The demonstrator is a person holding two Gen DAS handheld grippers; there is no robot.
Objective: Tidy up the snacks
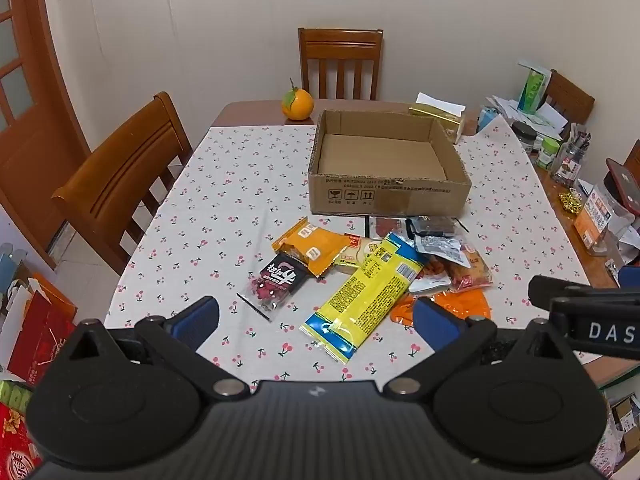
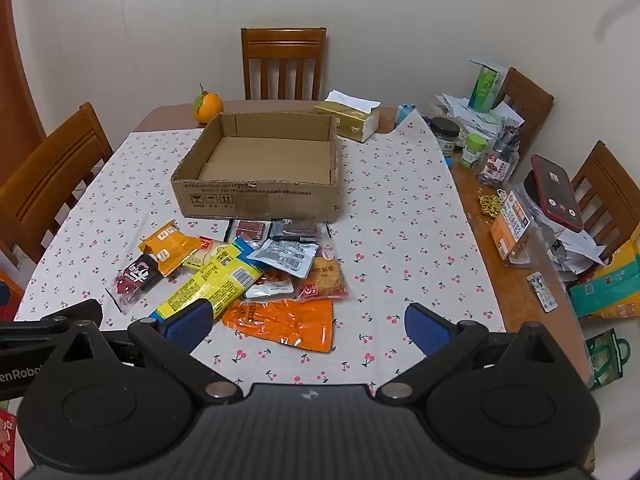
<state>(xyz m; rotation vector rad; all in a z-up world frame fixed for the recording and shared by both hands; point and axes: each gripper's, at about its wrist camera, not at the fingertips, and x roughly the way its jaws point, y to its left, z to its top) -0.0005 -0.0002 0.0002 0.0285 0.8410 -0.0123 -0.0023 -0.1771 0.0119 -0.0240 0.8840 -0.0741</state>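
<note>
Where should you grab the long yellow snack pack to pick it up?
Probably across the middle of the long yellow pack, coming down from above. It lies flat and slanted, its far end resting on other snacks, so the fingers should turn to straddle its narrow width. The near end has flat, clear seal that may slip.

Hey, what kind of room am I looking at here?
Probably a home dining room: wooden chairs surround a table with a cherry-print cloth, with a tissue box and household clutter on it.

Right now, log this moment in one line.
left hand-held gripper open, empty | right hand-held gripper open, empty | snack packets piled before cardboard box | box empty
</note>
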